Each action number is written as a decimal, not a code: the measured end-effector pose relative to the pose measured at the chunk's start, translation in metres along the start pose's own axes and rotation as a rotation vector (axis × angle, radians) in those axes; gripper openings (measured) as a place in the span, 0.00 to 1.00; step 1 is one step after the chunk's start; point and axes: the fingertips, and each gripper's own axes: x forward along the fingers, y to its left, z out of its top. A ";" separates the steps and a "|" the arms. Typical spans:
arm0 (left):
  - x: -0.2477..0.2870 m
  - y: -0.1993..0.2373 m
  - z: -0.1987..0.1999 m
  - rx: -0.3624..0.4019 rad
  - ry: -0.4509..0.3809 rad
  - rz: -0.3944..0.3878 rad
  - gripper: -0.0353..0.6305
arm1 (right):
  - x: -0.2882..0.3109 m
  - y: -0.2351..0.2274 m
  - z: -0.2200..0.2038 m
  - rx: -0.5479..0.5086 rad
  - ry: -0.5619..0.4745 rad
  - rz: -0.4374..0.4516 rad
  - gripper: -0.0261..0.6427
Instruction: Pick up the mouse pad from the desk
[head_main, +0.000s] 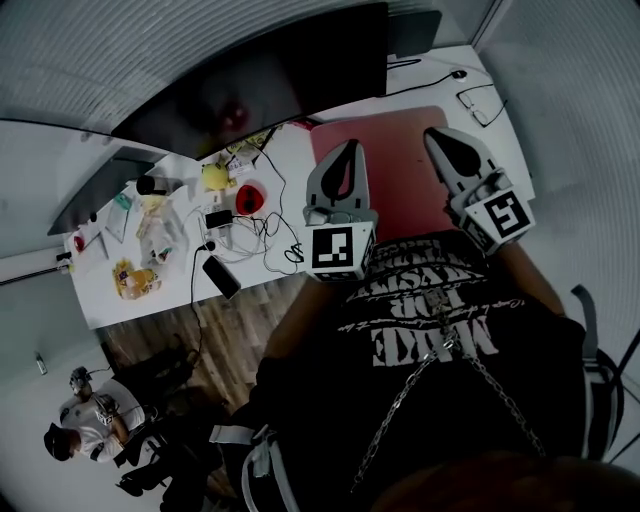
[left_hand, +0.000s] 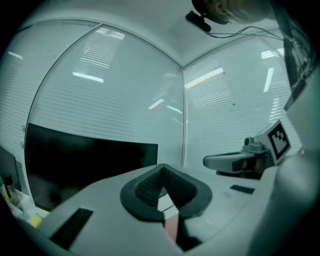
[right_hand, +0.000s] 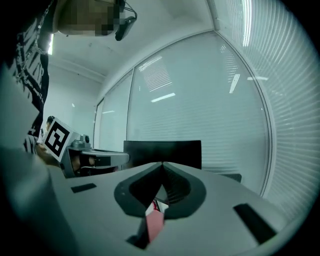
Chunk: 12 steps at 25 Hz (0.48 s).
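Mouse pad (head_main: 395, 165): one, a plain pinkish-red rectangle with no print showing. It is pinched along its near edge by both grippers and spreads away from them above the white desk (head_main: 290, 150).

Head view only:
- Full face of the pad. The view is too steep to tell whether its far edge rests on the desk or hangs clear.
- Small clutter (head_main: 165, 235) and loose cables (head_main: 275, 240) on the desk's left half, and one pair of glasses (head_main: 482, 106) at its far right corner.
- A second person (head_main: 92, 420) low on the wooden floor (head_main: 230, 330).

Gripper views only:
- The pad edge-on, a thin pink sliver low in each pair of jaws.
- Slatted blinds (left_hand: 125, 90) on the glass walls.
- Each view catches the other gripper from the side, level, with its marker cube.

Counts: two grippers, two marker cubes, one pad. The one wide dark monitor (head_main: 250, 85) shows in all three views.

Left gripper (head_main: 348, 150): clenched, tips meeting, the pad's near-left edge nipped behind them.

Right gripper (head_main: 435, 135): likewise clenched on the near-right edge, pink showing under the closed tips.
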 end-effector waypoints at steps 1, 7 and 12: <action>-0.002 -0.001 -0.002 0.009 0.004 -0.009 0.06 | -0.002 0.001 -0.003 0.000 0.006 -0.004 0.04; -0.013 0.004 -0.002 0.008 0.006 -0.024 0.06 | -0.009 0.010 0.005 0.013 0.004 -0.044 0.04; -0.022 0.005 -0.003 0.015 0.001 -0.045 0.06 | -0.017 0.021 -0.002 -0.012 0.008 -0.037 0.04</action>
